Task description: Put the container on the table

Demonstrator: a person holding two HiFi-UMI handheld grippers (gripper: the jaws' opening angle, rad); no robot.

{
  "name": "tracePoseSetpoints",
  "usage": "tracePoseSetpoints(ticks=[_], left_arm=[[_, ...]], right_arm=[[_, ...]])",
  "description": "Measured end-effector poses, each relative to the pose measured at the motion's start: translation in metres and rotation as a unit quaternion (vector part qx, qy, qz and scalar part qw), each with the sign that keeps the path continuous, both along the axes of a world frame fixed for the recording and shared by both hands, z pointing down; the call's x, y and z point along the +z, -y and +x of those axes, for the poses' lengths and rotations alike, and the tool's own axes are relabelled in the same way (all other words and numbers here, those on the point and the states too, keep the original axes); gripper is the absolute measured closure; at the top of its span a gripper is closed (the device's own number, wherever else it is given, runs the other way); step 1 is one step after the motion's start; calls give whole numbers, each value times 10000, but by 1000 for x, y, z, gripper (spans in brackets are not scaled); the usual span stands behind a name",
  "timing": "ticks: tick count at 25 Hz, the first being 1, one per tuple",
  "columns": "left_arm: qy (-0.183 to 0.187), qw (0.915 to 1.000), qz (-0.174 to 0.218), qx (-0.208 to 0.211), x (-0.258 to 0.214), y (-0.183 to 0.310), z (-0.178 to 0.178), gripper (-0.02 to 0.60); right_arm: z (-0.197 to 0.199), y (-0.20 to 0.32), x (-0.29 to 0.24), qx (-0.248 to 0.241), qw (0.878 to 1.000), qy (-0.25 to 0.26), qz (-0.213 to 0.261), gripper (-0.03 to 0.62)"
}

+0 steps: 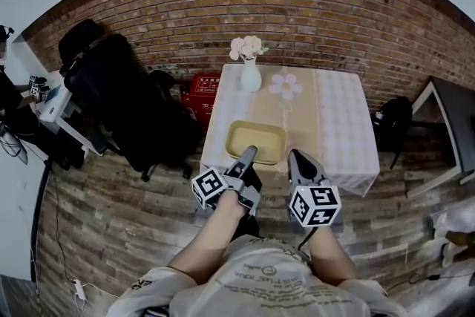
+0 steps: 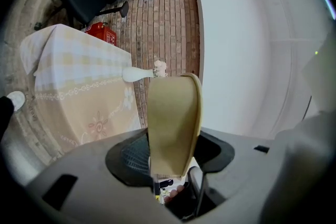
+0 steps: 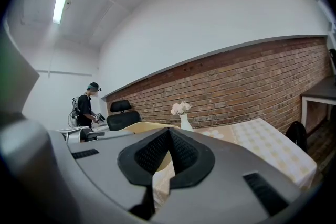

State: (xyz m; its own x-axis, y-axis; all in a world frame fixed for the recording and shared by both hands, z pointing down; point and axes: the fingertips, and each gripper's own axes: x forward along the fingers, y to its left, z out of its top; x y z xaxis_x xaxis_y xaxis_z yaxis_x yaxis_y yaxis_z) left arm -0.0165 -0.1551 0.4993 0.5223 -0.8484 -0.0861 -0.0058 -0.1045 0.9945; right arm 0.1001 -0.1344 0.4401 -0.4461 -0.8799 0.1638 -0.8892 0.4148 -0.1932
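A shallow yellow container (image 1: 256, 139) hangs over the near edge of the table (image 1: 334, 122), which wears a pale checked cloth. My left gripper (image 1: 247, 154) is shut on the container's near rim. In the left gripper view the container (image 2: 173, 123) stands on edge between the jaws of that gripper (image 2: 170, 153). My right gripper (image 1: 299, 157) is just right of the container and does not touch it. Its tips (image 3: 169, 132) meet with nothing between them, and the container (image 3: 142, 126) shows behind them to the left.
A white vase of flowers (image 1: 251, 74) and a flower mat (image 1: 286, 85) sit at the table's far end. Black office chairs (image 1: 119, 96) and a red box (image 1: 199, 93) stand left, a black bag (image 1: 392, 122) and another table (image 1: 453, 111) right. A person (image 3: 86, 107) stands far off.
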Motion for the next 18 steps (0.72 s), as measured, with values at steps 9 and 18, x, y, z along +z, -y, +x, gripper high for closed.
tracePoseSetpoints(ticks=[9,18], left_arm=[[-18,10000,-42,44,5,65,-15,356],[-20,9988,-295,402,29,127,-17,356]], right_arm=[[-14,67,1,22,9999,22,-117,591],[-32,139,8,123,9994,-152,-275,591]])
